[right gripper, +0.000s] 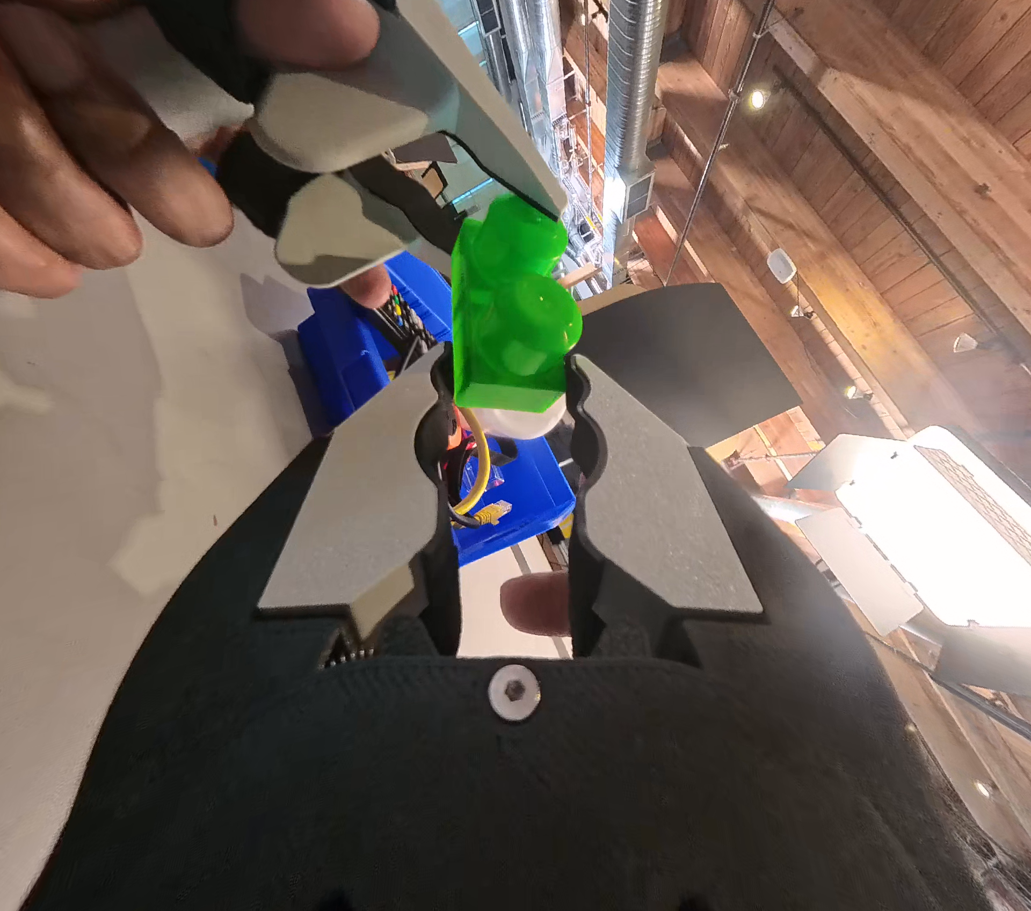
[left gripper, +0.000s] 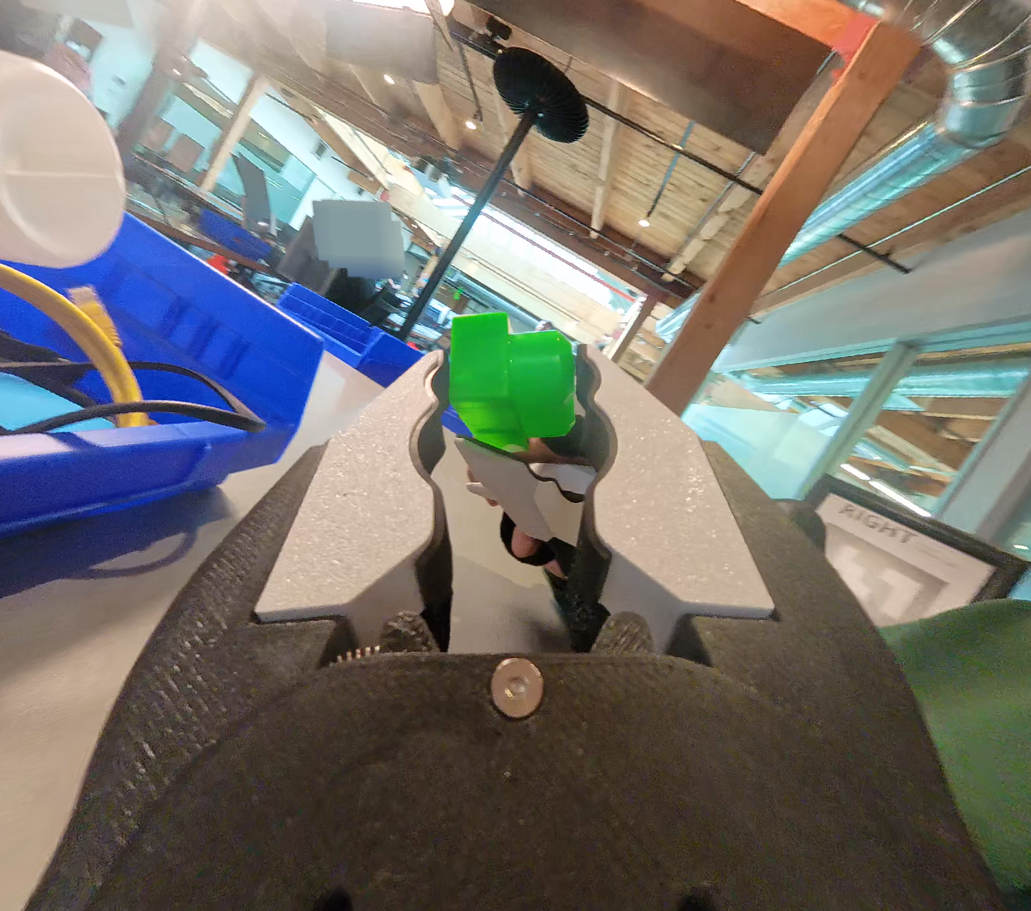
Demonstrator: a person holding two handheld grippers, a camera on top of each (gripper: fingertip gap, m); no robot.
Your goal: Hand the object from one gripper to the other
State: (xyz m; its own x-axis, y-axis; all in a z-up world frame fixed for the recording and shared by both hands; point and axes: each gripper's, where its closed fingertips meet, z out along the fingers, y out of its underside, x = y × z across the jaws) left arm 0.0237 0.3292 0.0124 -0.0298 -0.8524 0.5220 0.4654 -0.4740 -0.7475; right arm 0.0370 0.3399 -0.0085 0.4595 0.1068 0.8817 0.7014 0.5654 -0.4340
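Wood ceiling, ducts overhead. Left view: left gripper (left gripper: 510, 376) jaws clamped on green brick (left gripper: 510, 382); blue bin (left gripper: 167, 382) on bench (left gripper: 83, 689).

Right view: right gripper (right gripper: 505, 379) jaws pinch brick (right gripper: 510, 321) base too. Looks light, rigid, slick; grip flat sides.

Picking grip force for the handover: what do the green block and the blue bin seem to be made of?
Green block: likely hard moulded plastic, translucent and glossy; light glows through its round studs and highlights sit on them. Blue bin: probably rigid opaque plastic, smoother satin finish, with moulded ribs and a thick rim. Neither shows any flex here.
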